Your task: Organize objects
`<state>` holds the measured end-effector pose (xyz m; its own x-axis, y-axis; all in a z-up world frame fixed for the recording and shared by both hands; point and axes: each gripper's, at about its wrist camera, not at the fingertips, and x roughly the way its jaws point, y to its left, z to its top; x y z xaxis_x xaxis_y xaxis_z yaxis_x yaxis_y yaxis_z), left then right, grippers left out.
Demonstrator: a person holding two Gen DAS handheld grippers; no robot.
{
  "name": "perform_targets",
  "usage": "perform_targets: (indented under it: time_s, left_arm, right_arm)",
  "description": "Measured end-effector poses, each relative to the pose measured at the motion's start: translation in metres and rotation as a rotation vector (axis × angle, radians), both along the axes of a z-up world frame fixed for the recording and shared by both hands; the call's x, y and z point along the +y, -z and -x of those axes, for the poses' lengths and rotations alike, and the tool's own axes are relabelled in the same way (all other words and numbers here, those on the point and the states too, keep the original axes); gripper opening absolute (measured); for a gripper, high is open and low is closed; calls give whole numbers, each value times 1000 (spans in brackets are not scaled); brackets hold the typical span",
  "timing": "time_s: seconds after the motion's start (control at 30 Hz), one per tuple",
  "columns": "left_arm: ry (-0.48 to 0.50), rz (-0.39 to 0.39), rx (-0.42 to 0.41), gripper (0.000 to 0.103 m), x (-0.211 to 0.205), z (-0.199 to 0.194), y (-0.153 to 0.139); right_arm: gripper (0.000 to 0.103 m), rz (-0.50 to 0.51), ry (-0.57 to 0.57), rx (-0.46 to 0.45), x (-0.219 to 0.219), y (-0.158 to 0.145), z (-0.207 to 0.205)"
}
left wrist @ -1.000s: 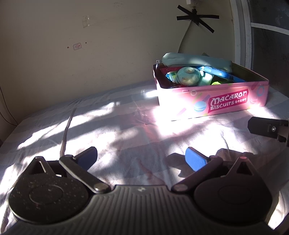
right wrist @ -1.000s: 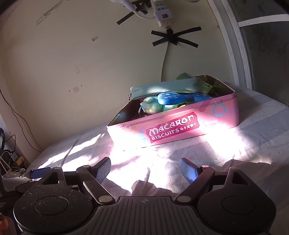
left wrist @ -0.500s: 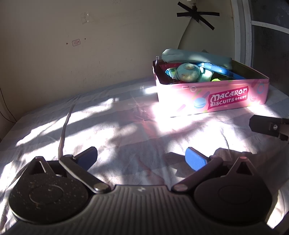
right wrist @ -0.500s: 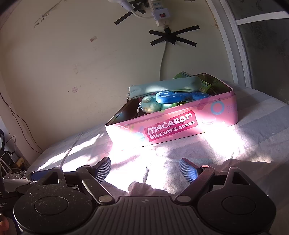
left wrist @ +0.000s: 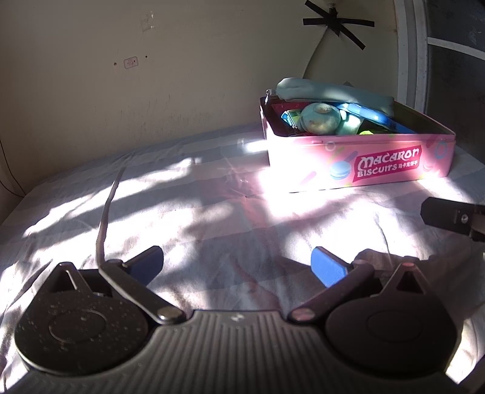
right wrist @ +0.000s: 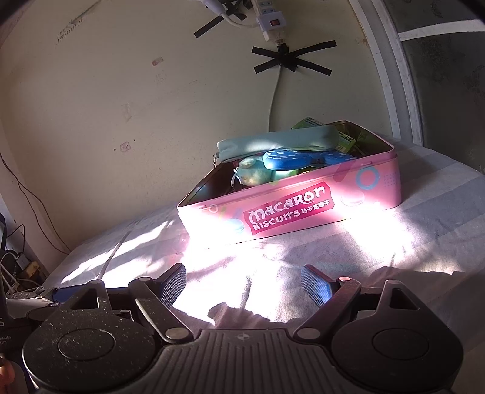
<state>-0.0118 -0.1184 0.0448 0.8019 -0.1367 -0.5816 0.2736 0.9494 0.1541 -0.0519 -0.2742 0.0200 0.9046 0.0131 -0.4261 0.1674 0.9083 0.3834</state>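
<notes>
A pink "Macaron Biscuits" tin (left wrist: 379,163) stands open on the striped cloth, at the far right in the left wrist view and ahead in the right wrist view (right wrist: 303,209). It holds a pale green pouch (right wrist: 279,142), a round teal plush toy (left wrist: 319,118), a blue spotted case (right wrist: 288,159) and a green packet (right wrist: 345,141). My left gripper (left wrist: 238,266) is open and empty, low over the cloth, well short of the tin. My right gripper (right wrist: 244,285) is open and empty, just in front of the tin; its finger (left wrist: 448,216) shows at the left view's right edge.
A beige wall (right wrist: 121,91) stands right behind the tin, with a taped power strip and cable (right wrist: 274,27). A long fold (left wrist: 104,212) runs across the cloth at the left. Cables and small devices (right wrist: 21,266) lie past the bed's left edge.
Both grippers have drifted slightly, so the tin sits a little lower and further left in the right wrist view. Both stay open and empty.
</notes>
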Motion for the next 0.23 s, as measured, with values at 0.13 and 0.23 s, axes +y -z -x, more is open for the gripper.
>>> perform_targets:
  time_s: [0.13,0.23]
  left_arm:
    - [3,21,7,103,2,-1,0]
    - [4,29,9,103,3,-1,0]
  right_arm:
    - [78,5,0,5,2,-1,-2]
    - [78,8,-2,9,4,-1,-4]
